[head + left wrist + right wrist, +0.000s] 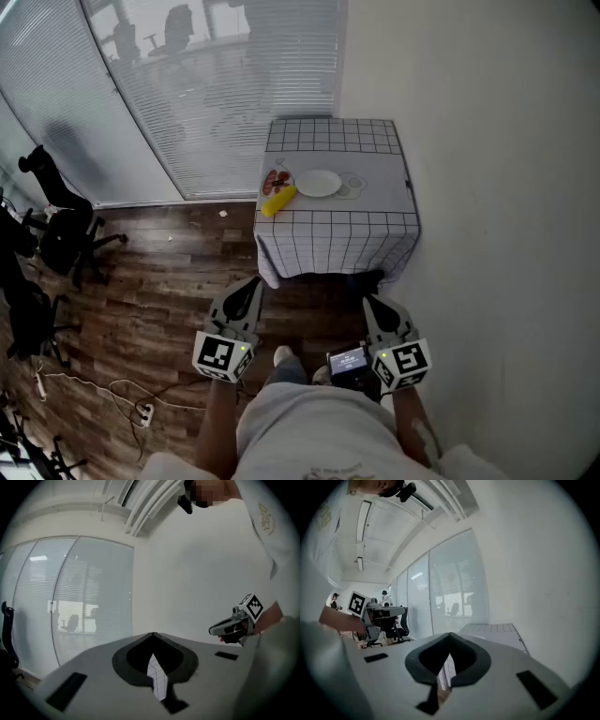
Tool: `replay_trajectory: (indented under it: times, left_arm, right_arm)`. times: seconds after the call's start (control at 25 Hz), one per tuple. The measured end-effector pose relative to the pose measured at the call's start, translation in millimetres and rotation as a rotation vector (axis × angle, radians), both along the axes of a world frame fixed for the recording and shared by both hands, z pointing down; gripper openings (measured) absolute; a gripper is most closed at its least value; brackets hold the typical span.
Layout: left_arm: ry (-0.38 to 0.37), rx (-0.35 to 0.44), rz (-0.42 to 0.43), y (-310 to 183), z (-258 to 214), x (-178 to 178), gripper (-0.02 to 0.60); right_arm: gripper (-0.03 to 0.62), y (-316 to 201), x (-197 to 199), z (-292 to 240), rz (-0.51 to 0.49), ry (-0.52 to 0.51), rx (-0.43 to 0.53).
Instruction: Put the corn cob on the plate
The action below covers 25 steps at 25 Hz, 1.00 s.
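While left tool, right tool clenched empty: gridded table against wall, wood floor.

The cloth hides everything under the tabletop. A dark thing at its hem is half covered and too dim to name. The red-and-white item by the corn and the faint ring beside the plate are too small to tell. The bottom edge cuts off the person's arms, and the chairs run off the left edge. In its own view the left gripper blocks all but a sliver of cloth.
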<state>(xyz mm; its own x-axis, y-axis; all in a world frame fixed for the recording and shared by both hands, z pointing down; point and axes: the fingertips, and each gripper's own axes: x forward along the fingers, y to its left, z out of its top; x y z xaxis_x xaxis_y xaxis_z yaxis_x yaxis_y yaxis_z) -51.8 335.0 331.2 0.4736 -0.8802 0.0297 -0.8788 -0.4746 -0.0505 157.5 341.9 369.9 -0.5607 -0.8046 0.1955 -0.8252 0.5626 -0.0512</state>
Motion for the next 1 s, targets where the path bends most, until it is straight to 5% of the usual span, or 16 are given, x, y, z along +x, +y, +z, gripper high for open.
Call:
replay_trajectory:
  times: [0.4, 0.72, 0.92, 1.0]
  left_arm:
    - [0.013, -0.054, -0.088, 17, 8, -24, 0.007]
    - [0.006, -0.055, -0.087, 17, 16, -2, 0.007]
    - [0.179, -0.077, -0.106, 11, 10, -3, 0.006]
    - [0.196, -0.072, -0.132, 5, 7, -4, 0.006]
  right_arm:
    - [0.006, 12, -14, 5, -0.035, 0.057, -0.009]
    - [0.006, 15, -1, 18, -0.07, 0.099, -0.021]
    - [0.006, 9, 13, 10, -0.026, 0.063, 0.003]
    - [0.006, 5, 16, 7, -0.033, 0.041, 0.005]
